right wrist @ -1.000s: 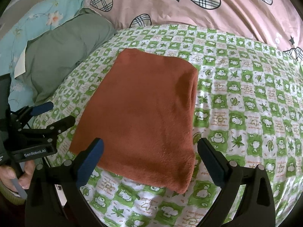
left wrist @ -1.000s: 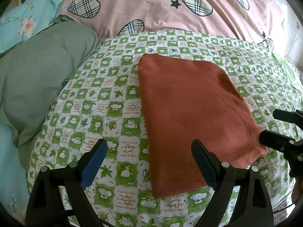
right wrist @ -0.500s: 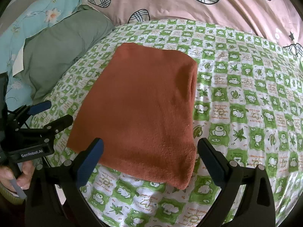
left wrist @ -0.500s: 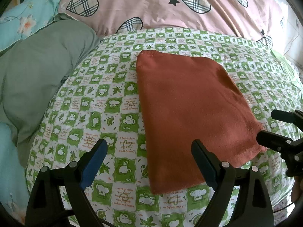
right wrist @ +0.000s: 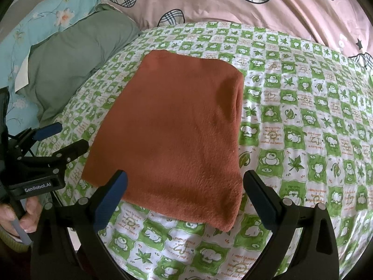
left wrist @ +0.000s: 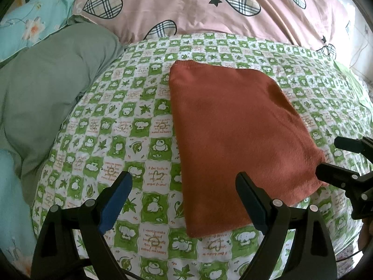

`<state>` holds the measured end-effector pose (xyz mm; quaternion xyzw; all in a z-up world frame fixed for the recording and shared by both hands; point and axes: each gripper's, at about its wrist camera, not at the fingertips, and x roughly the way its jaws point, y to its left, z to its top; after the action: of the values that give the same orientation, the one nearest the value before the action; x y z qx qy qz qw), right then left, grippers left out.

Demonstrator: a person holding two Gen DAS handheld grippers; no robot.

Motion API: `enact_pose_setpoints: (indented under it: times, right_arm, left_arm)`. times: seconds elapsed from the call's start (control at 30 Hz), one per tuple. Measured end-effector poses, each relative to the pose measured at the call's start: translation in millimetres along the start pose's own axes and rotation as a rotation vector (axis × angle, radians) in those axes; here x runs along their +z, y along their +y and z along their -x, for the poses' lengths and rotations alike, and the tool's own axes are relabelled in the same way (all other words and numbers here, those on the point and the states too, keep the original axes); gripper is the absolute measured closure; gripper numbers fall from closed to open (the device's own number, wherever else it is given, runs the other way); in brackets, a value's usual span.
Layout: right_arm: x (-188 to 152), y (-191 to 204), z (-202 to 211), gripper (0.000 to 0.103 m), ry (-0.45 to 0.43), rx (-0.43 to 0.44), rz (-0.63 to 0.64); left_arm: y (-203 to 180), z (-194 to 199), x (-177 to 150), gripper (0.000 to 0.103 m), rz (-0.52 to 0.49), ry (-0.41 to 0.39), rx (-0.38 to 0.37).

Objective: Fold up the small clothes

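The left gripper (left wrist: 184, 200) has its jaws spread wide and holds nothing, hovering over the near edge of the bedsheet (left wrist: 130, 126); the right gripper (right wrist: 184, 198) is likewise wide apart and empty. Between them lies the rust-orange garment (left wrist: 233, 135), folded into a flat rectangle in the middle of the sheet, its near edge just ahead of both grippers. A grey-green pillow (left wrist: 46, 88) sits at the sheet's left edge, a pink heart-print quilt (left wrist: 209, 11) along the far edge
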<state>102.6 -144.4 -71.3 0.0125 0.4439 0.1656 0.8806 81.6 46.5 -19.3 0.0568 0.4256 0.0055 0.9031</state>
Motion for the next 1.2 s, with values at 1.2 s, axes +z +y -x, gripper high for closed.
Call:
enact_pose_setpoints:
  times: [1.2]
  right_arm:
    - [5.4,2.7,0.3,0.004,-0.003,0.001,0.019]
  left_arm:
    - [0.3,-1.6,-0.1,0.012,0.001,0.003,-0.003]
